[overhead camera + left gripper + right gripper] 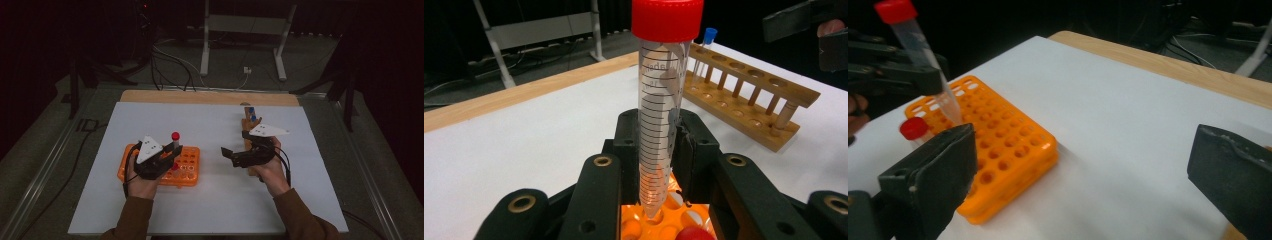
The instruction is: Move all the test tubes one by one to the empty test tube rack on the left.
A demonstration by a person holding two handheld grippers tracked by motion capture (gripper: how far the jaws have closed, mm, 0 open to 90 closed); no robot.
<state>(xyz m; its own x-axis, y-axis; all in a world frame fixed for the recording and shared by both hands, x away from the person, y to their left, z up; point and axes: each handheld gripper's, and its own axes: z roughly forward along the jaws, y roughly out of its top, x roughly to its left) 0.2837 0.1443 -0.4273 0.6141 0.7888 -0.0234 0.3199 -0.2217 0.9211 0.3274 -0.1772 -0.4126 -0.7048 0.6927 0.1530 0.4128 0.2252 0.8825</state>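
On the white-covered table (210,210), my left tongs (664,150) grip a clear graduated plastic tube with a red cap (663,100) just above the orange plastic rack (998,145). My right tongs (1088,170) gape empty beside the rack. Next I'd guess: lowering the tube into a hole.
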